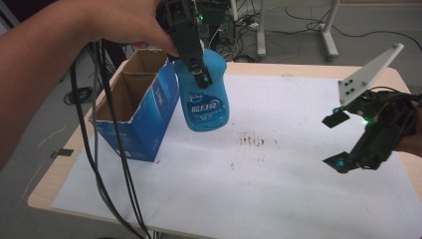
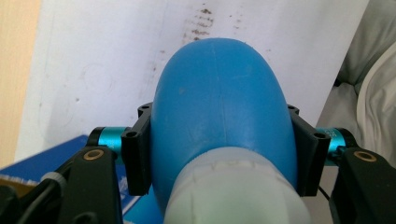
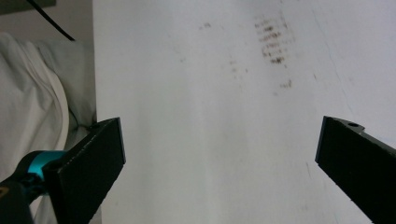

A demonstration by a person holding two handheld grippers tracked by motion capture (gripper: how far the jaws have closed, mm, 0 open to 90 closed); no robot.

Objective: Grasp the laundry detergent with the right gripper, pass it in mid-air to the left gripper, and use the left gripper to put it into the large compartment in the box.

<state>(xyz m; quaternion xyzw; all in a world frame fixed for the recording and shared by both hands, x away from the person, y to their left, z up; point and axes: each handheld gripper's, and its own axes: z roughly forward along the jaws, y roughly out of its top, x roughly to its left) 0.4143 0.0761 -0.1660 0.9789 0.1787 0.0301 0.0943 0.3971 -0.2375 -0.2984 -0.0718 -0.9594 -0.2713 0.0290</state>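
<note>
A blue bottle [image 1: 204, 94] with a white label hangs above the table, base down, held near its top by my left gripper [image 1: 195, 59], which is shut on it. In the left gripper view the black jaws press both sides of the blue bottle [image 2: 219, 107] above its pale cap end. An open blue cardboard box [image 1: 137, 107] stands just left of the bottle. My right gripper [image 1: 338, 142] hovers over the right side of the table, jaws wide apart. In the right gripper view the right gripper [image 3: 219, 154] has nothing between its fingers, only white sheet below.
A white sheet [image 1: 259, 184] with brown stains [image 1: 256, 141] covers the wooden table. Black cables [image 1: 107, 164] trail down past the box at the left. White stand legs and cords lie on the floor behind the table.
</note>
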